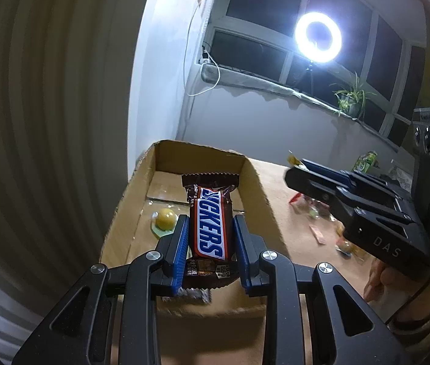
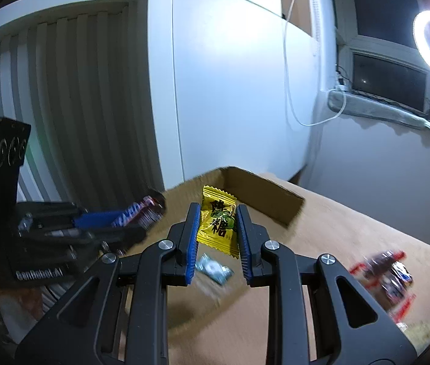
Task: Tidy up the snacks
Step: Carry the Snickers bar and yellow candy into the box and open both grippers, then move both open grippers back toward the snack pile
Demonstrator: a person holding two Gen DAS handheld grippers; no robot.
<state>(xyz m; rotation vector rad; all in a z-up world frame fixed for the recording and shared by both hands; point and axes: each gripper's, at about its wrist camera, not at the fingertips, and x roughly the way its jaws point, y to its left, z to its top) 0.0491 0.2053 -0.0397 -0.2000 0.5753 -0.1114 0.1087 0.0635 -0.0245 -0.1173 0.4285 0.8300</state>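
Our left tongs (image 1: 210,237) are clamped on a Snickers bar (image 1: 210,228), blue pads pressing both long sides of the wrapper, and we hold it over the open cardboard box (image 1: 254,179), its far end well inside the box walls. In the right wrist view our right tongs (image 2: 218,234) are closed narrow on a yellow candy packet (image 2: 217,220) printed with black characters, held in the air just short of the box's near rim, with the box standing at the surface's far edge by the white wall panel. Inside the box we can make out only one item so far, a small round yellow sweet (image 1: 164,219) lying on the taped bottom near the left wall; the rest of the floor that shows looks bare. Outside the box, to its right, much remains: a blurred cluster of red and dark wrappers (image 2: 382,273), a green packet (image 1: 365,161) farther back beside the box, a pale scrap near the surface's right edge, and a small teal-and-white sweet (image 2: 213,269) on the surface below the right tongs. We judge the sorting to be in its early stage: one sweet boxed, two pieces in hand and about to go in, and the greater share of the snacks still scattered on the surface (image 2: 321,231) awaiting collection.
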